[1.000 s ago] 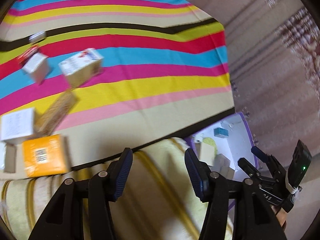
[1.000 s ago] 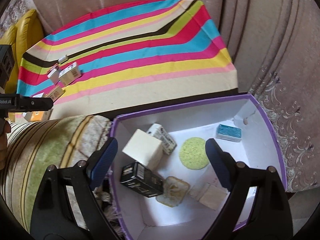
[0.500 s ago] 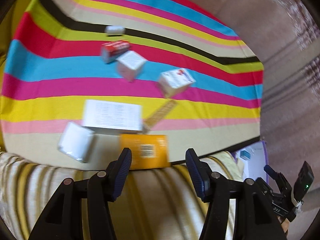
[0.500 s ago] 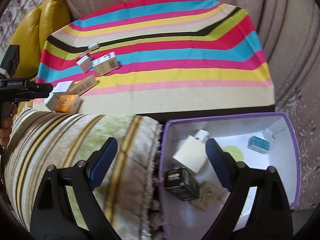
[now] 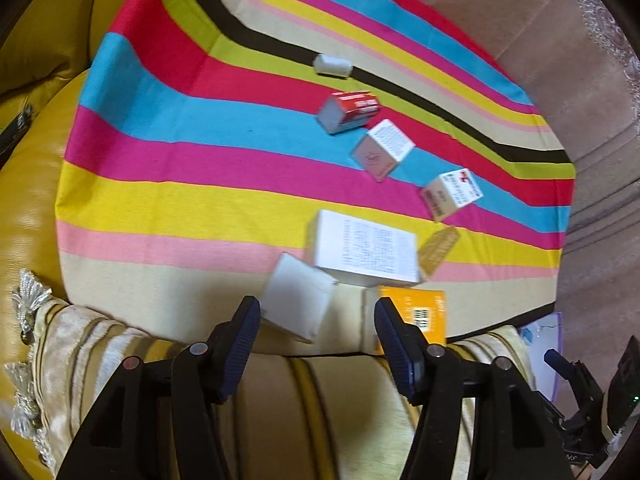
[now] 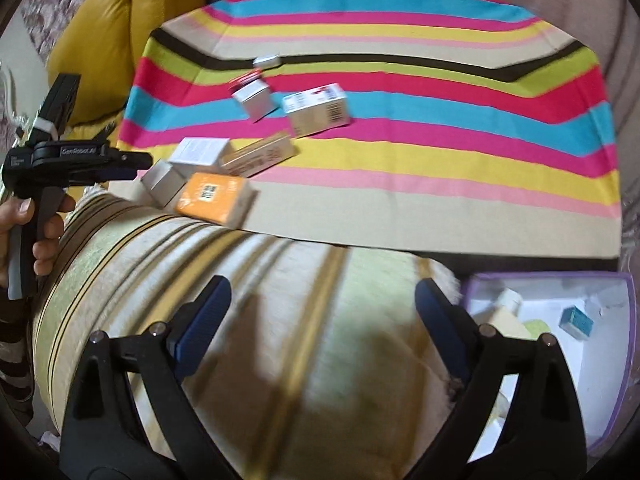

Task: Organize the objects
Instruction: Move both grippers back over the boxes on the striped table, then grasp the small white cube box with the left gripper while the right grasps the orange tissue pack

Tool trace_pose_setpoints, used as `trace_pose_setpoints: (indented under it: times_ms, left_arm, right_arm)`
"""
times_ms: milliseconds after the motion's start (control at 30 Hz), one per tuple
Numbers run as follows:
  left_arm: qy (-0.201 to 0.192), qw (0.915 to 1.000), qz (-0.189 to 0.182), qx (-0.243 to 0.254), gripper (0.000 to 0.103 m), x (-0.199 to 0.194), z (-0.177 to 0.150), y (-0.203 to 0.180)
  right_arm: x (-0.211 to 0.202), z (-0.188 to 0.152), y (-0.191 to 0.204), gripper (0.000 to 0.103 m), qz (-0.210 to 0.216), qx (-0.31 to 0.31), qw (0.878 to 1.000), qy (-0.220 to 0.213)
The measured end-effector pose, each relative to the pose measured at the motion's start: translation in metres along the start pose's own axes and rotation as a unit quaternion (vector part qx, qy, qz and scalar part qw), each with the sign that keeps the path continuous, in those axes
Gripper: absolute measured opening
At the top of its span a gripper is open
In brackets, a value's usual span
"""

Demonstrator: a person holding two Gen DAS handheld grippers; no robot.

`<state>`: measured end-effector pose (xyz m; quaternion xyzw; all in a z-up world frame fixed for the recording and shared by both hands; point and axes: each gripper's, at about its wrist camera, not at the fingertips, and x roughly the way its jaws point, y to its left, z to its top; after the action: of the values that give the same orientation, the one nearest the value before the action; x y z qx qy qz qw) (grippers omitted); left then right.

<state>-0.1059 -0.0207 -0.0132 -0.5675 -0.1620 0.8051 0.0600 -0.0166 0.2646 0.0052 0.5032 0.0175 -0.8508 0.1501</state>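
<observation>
Several small boxes lie on a striped cloth [image 5: 192, 184]: an orange box [image 5: 416, 312], a plain white box [image 5: 298, 300], a large white printed box [image 5: 366, 246], a tan box [image 5: 438, 246], a white and red box [image 5: 452, 194], a cube box [image 5: 382, 148], a red box [image 5: 348, 110] and a small white one [image 5: 332, 65]. My left gripper [image 5: 316, 340] is open and empty, just short of the white and orange boxes. My right gripper [image 6: 322, 316] is open and empty above a striped cushion [image 6: 280, 320]. The purple box [image 6: 600, 360] holds several items.
A yellow leather cushion [image 5: 28, 200] lies left of the cloth. The striped cushion [image 5: 300, 400] sits between the grippers and the boxes. Beige sofa upholstery [image 5: 540, 40] rises behind the cloth. The orange box [image 6: 214, 196] also shows in the right wrist view.
Both grippers have swung left, away from the purple box. The left one now faces the white and orange boxes; the right one is over the striped cushion. Both stay open.
</observation>
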Motion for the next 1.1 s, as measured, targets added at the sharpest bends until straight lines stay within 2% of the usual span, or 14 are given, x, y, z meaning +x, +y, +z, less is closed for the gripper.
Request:
trace_pose_setpoints:
  times_ms: [167,367,667,733,800,900,1000,1100]
  left_arm:
    - [0.009,0.9997,0.021,0.012,0.064,0.008,0.000,0.005]
    - [0.015,0.9968,0.059,0.053,0.066,0.018,0.001,-0.003]
    - [0.021,0.9923,0.072,0.099,0.064,0.031,-0.007,-0.011]
    - [0.023,0.9922,0.068,0.102,0.051,0.033,-0.009,-0.011]
    - [0.021,0.9931,0.061,0.098,0.045,0.034,-0.011,-0.008]
    - [0.008,0.9961,0.039,0.079,0.044,0.030,-0.013,0.003]
    - [-0.008,0.9990,-0.005,0.043,0.043,0.022,-0.015,0.020]
    - [-0.017,0.9995,-0.020,0.016,0.043,0.018,-0.015,0.031]
  right_arm:
    - [0.015,0.018,0.025,0.095,0.012,-0.013,1.000,0.015]
    - [0.040,0.036,0.055,0.095,0.020,-0.022,0.999,0.038]
    - [0.071,0.055,0.091,0.098,0.031,-0.023,0.997,0.068]
    - [0.076,0.056,0.096,0.098,0.028,-0.022,0.997,0.073]
    - [0.082,0.057,0.100,0.098,0.025,-0.018,0.996,0.079]
    - [0.089,0.060,0.107,0.098,0.020,-0.018,0.996,0.084]
    - [0.095,0.063,0.113,0.098,0.017,-0.016,0.996,0.085]
    - [0.102,0.068,0.119,0.098,0.013,-0.013,0.996,0.085]
